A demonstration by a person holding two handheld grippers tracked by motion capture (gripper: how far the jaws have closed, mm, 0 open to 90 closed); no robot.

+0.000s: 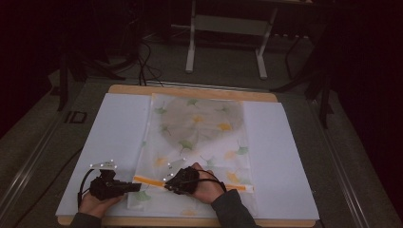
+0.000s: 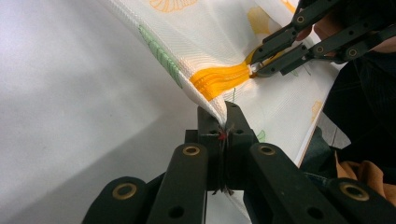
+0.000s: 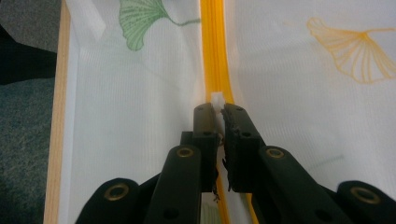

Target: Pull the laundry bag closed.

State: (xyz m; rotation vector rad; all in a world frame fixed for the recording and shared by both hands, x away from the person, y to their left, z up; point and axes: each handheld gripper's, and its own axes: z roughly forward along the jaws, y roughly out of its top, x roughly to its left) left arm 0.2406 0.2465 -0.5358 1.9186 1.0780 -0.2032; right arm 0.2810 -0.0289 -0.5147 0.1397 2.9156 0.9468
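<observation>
High view: mesh bag with leaf print lying flat on white sheet over wooden table. Left gripper clamped shut on bag's near-left edge by orange zipper. Right gripper pinched on white zipper pull.

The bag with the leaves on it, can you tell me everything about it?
The mesh zipper bag is white, see-through netting printed with green and yellow ginkgo leaves, lying flat on white paper. An orange zipper crosses its near end. The left gripper pinches the bag's edge; the right gripper clamps the white zipper pull.
</observation>
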